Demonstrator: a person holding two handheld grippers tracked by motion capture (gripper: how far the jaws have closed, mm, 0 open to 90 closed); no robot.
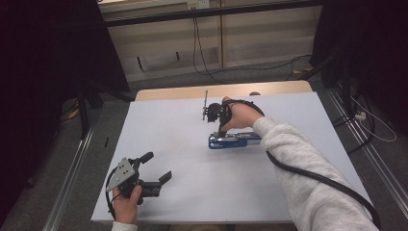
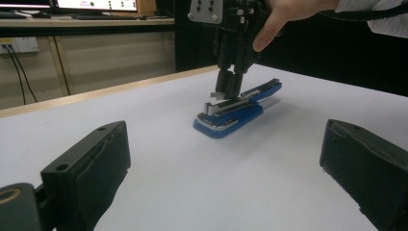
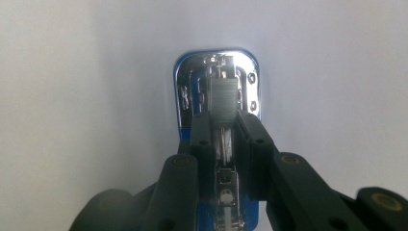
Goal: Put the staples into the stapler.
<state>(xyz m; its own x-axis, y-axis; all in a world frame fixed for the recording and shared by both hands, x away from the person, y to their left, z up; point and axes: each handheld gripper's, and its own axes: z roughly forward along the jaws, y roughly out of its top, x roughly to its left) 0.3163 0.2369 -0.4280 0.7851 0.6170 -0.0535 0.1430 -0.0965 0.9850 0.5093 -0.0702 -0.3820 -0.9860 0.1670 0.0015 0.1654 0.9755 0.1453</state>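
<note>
Right gripper view: right gripper (image 3: 223, 132) pinches a strip of staples (image 3: 223, 98) over the open blue stapler (image 3: 185, 91) mid-table, not yet seated. Left gripper (image 1: 158, 168) waits wide open, near corner.

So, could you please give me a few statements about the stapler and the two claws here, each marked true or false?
1. The blue stapler lies open on the white table. True.
2. The right claw holds a strip of staples over the stapler's metal channel. True.
3. The left claw grips the stapler's base. False: it stands open near the table's front left, apart from the stapler.
4. The right claw's jaws stand wide apart. False: they are nearly together, pressed on the strip.
5. A sheet of red paper lies under the stapler. False: it rests directly on the table.
</note>
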